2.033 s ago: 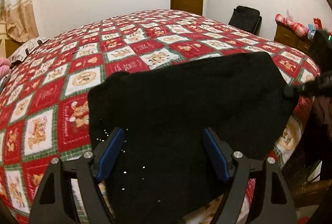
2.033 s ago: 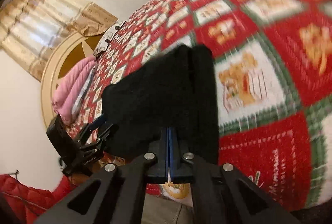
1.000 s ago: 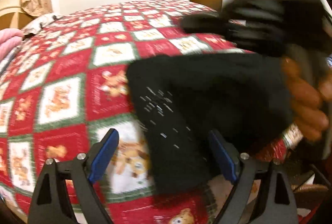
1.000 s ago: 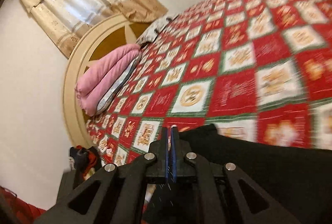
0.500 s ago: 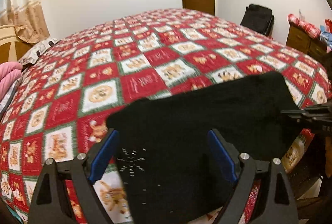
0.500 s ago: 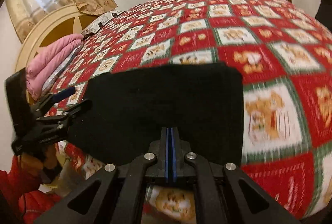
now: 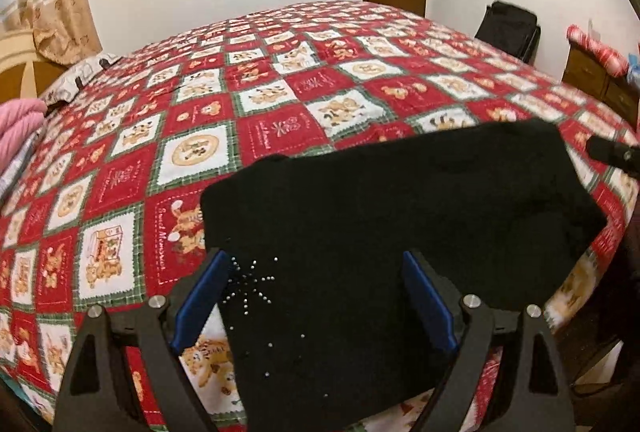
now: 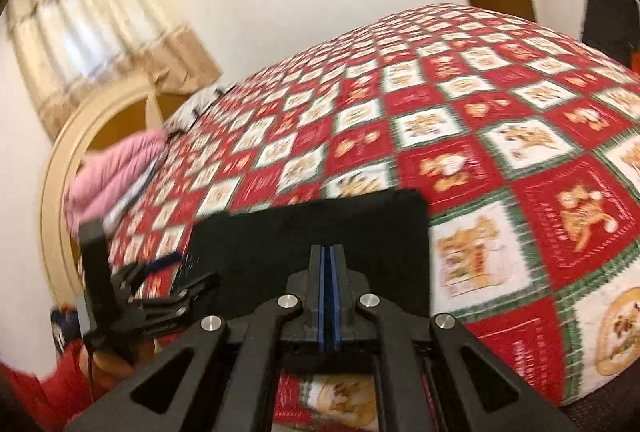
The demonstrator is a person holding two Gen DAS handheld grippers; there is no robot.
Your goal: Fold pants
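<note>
The black pants (image 7: 380, 211) lie folded into a flat rectangle near the front edge of the bed, with small silver studs at the left end. My left gripper (image 7: 316, 296) hangs open just above that end, a blue pad on either side of the cloth and neither touching it. In the right wrist view the pants (image 8: 312, 232) lie ahead of my right gripper (image 8: 329, 264). Its blue pads stand almost together and are just starting to part, with nothing between them. The left gripper (image 8: 188, 272) shows there at the pants' far end.
A red, white and green patchwork quilt (image 7: 280, 127) covers the whole bed. A pink blanket (image 8: 116, 171) lies by the curved headboard (image 8: 68, 151). A black bag (image 7: 508, 31) and a wooden dresser (image 7: 600, 79) stand beyond the bed's right side.
A second ago my right gripper and hand were over the pants in the left view. They have swung back to the right end, and the pants now lie flat. The left gripper stays open.
</note>
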